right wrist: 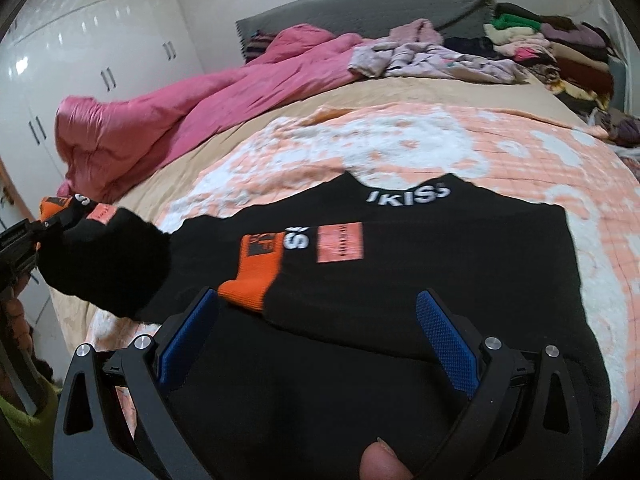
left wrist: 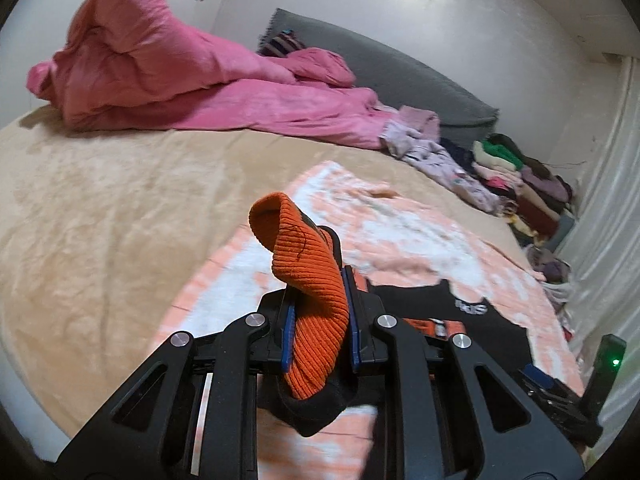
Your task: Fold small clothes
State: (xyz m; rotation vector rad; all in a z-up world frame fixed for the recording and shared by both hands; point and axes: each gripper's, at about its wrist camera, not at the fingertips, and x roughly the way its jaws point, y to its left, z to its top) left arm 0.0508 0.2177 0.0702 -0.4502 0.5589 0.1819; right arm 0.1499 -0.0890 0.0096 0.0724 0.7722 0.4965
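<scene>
Here, black sweater (right wrist: 420, 280), orange ribbed cuffs (left wrist: 316, 312)

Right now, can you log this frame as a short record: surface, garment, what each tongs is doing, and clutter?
surface: bed with a peach-and-white blanket spread on it
garment: black top with orange cuffs, lying flat on the blanket
left tongs: shut on an orange cuff, sleeve lifted off the blanket
right tongs: open above the top, holding nothing
other cuff: lying on the top's front
clutter: pink duvet, stacked clothes at the far edge
</scene>
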